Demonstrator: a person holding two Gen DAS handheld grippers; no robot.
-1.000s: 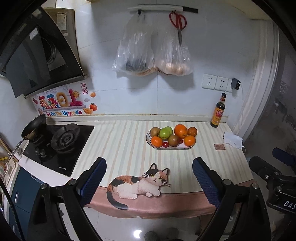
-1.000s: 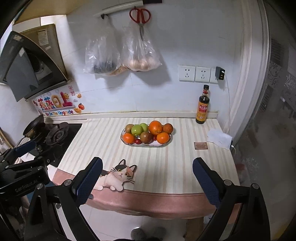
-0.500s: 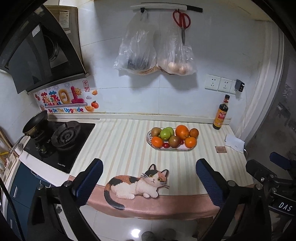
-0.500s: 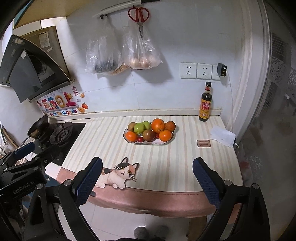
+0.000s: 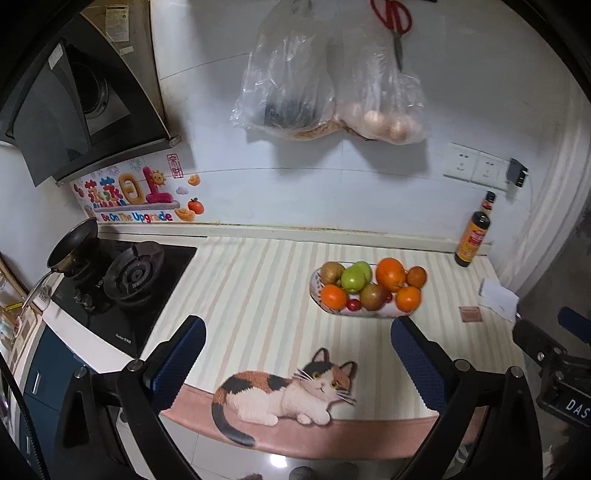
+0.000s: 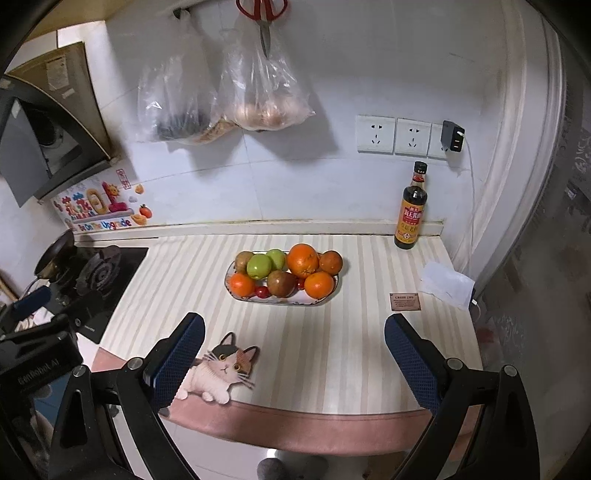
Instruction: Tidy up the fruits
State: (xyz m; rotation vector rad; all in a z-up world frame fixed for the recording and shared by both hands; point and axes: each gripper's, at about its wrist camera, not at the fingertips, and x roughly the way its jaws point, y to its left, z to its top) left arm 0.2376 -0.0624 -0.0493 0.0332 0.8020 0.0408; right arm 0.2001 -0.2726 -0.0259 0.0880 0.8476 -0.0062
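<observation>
Looking along the left gripper (image 5: 297,332), its jaws stand wide apart with nothing between them, poised over the near edge of the striped counter (image 5: 258,295). Beyond them, mid-counter, sits the fruit dish (image 5: 367,313), piled with four oranges, two green apples, two brownish fruits and at least one small red one. A printed cat (image 5: 284,395) decorates the cloth's near border. At left lies a gas hob (image 5: 125,284) with one pan (image 5: 72,245); at the back right stands one sauce bottle (image 5: 472,240). Two plastic bags (image 5: 325,85) and one pair of red scissors (image 5: 393,20) hang on the white tiled wall.

From the right gripper (image 6: 293,332), jaws likewise spread wide and bare, the dish (image 6: 284,298) appears ahead, centred, well apart from the fingers. The count matches: four oranges, two apples, two brown fruits, plus two small red ones. The bottle (image 6: 410,210) stands against the wall under three sockets (image 6: 402,136), with a small card (image 6: 405,301) and a crumpled paper (image 6: 447,283) near the counter's right edge.
</observation>
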